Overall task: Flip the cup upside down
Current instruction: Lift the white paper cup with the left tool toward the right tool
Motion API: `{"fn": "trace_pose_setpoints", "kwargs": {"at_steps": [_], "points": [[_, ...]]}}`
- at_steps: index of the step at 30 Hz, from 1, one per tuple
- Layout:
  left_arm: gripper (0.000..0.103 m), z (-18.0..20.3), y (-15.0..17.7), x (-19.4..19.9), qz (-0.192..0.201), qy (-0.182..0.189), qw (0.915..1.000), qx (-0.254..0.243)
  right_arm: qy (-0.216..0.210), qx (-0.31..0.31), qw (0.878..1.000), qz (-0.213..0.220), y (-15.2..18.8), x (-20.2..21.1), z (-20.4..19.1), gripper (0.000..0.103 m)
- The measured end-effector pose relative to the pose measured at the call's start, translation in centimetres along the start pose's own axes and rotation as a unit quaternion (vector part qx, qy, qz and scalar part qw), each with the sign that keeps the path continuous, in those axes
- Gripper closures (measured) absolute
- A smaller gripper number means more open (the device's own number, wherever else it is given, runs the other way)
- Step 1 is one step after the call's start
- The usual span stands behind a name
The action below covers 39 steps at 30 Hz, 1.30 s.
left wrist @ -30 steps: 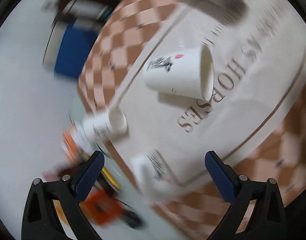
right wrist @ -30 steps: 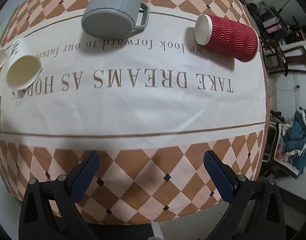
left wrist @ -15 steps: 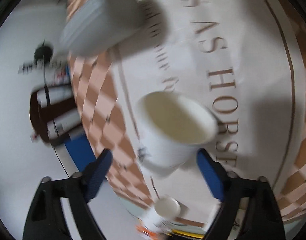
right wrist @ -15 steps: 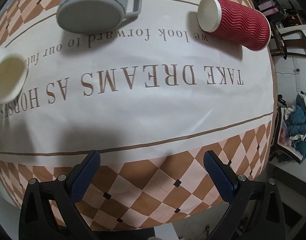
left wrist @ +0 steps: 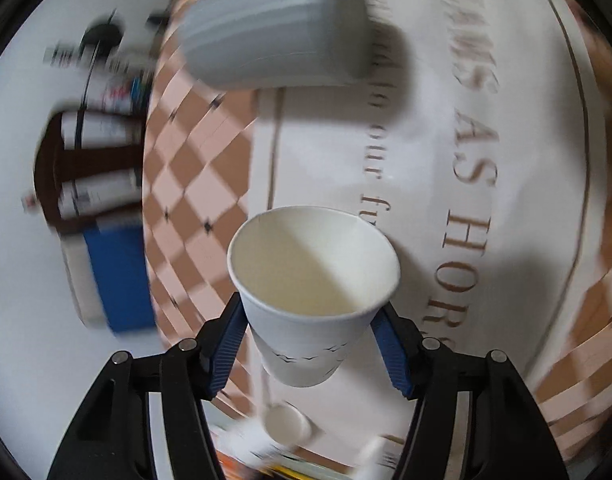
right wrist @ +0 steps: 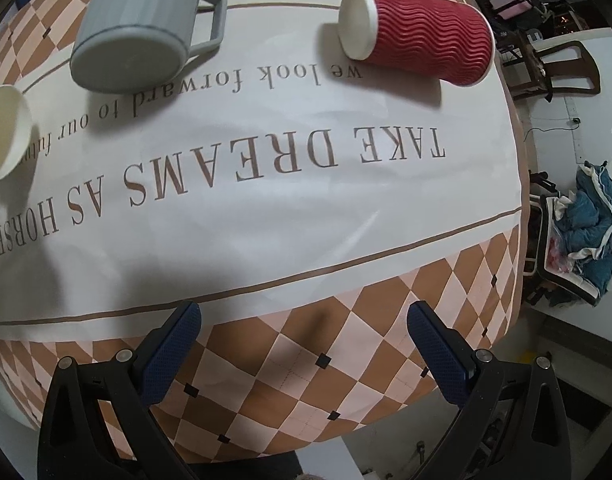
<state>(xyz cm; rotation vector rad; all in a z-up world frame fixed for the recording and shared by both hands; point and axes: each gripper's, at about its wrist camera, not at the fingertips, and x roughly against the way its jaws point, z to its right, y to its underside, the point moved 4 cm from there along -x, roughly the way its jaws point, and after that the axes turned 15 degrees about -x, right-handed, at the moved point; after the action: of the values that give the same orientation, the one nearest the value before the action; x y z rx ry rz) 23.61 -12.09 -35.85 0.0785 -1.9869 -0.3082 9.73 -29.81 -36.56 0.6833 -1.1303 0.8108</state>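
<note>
White paper cup (left wrist: pixel 311 288): clamped between the left tongs (left wrist: pixel 311 344), raised above the tabletop (left wrist: pixel 505 140), mouth turned away from the tongs, long axis in line with them. Right tongs (right wrist: pixel 302 344): spread apart, unladen, well clear.

On my counter (right wrist: pixel 345 364) lies a cloth with pink-and-brown diamonds round a white band printed "TAKE DREAMS AS HORSES" (right wrist: pixel 242 168). A grey ribbed mug (right wrist: pixel 138 28) lies on its side near the far edge, its handle toward a red ripple-walled paper cup (right wrist: pixel 425 36), also on its side, well apart from it. Beyond the counter I see a wooden chair (right wrist: pixel 553 68) and a heap of blue cloth (right wrist: pixel 589 224), perhaps clothing.
</note>
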Motion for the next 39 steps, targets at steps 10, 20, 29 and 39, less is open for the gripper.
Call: {"fn": "trace_pose_setpoints", "kwargs": {"at_steps": [10,20,29,39], "points": [[0.044,1.9,1.6,4.2,-0.003,0.204,0.9170,0.343,-0.015,0.030,0.999,0.010,-0.4,-1.1,1.5,0.000],[0.043,10.4,-0.1,4.5,0.000,0.389,0.7180,0.577,-0.040,0.090,0.995,0.000,1.1,-3.7,3.9,0.000],[0.040,13.0,-3.1,3.3,-0.024,0.409,0.6676,0.621,-0.035,0.108,0.994,0.000,0.6,-5.1,6.3,0.000],[0.024,13.2,-3.5,2.7,-0.019,0.413,0.6780,0.608,-0.021,0.097,0.995,0.009,0.1,-4.9,6.7,0.000]]}}
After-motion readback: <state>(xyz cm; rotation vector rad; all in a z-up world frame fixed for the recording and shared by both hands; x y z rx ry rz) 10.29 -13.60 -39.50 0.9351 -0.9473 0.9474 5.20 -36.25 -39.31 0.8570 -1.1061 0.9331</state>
